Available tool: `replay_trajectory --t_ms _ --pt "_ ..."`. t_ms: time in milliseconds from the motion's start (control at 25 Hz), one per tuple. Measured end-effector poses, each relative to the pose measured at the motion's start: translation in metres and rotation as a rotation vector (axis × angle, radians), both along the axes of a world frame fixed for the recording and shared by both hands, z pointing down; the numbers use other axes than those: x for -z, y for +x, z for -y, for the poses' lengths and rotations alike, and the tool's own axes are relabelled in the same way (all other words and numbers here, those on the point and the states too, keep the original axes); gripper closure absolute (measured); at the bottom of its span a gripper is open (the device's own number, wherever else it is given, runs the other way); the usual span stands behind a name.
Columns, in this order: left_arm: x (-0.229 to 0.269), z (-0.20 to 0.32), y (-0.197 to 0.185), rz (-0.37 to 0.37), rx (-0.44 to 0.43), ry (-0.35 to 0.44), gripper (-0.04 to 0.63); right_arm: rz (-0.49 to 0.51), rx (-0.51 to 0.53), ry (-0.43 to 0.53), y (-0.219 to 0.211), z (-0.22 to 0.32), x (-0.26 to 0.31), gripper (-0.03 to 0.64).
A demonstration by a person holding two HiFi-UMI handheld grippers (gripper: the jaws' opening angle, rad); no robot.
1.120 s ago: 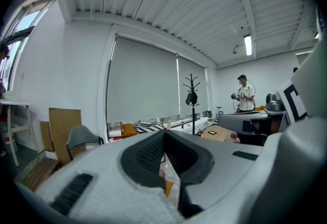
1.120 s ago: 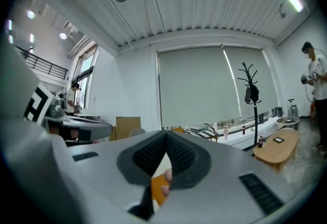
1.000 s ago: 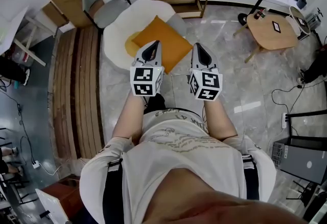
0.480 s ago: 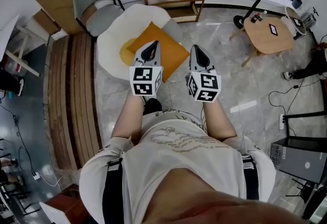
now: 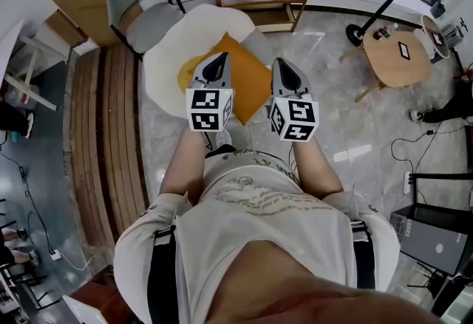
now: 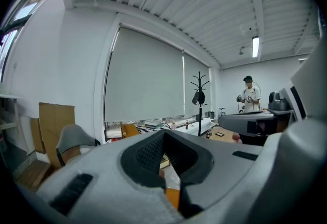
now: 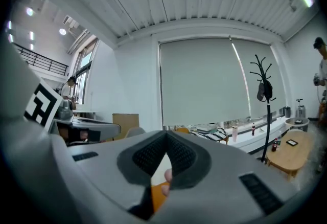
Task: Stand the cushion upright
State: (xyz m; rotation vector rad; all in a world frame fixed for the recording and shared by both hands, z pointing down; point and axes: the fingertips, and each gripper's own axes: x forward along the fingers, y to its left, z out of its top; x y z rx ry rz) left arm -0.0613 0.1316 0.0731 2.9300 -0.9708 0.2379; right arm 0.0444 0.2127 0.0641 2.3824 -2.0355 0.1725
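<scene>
Hovering level and side by side, left gripper (image 5: pixel 218 60) and right gripper (image 5: pixel 282 67) both pinched shut, empty, tips over the orange cushion (image 5: pixel 250 82) lying flat on the white seat (image 5: pixel 166 56) just beyond and below them, presumably positioned to lift an edge.

No words, numbers or brand names are legible in any view.

Coded signs only:
- The left cube (image 5: pixel 208 109), on the left gripper (image 5: pixel 219 58), carries black-and-white square markers on its faces. It sits at the cushion's (image 5: pixel 251 82) near left edge.
- The right cube (image 5: pixel 294 120), on the right gripper (image 5: pixel 281 63), carries the same kind of markers. It sits at the cushion's near right edge.
- A small card (image 5: pixel 404 49) with a dark square mark lies on the round table (image 5: pixel 388 67), well to the right of the cushion.
- The shirt print (image 5: pixel 247 193), below the cushion in the head view, has lettering too warped to read.
- One left cube marker also shows in the right gripper view, as a pattern only.
</scene>
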Motion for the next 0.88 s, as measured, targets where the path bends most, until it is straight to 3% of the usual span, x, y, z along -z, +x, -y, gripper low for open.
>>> replay_trajectory --t_ms 360,880 --pt "0.01 0.077 -0.001 0.009 -0.029 0.019 0.58 -0.008 -0.01 0.006 -0.006 0.077 0.009 0.591" --pt "-0.011 0.161 0.018 -0.051 -0.097 -0.092 0.58 -0.055 -0.077 -0.094 0.002 0.153 -0.01 0.591"
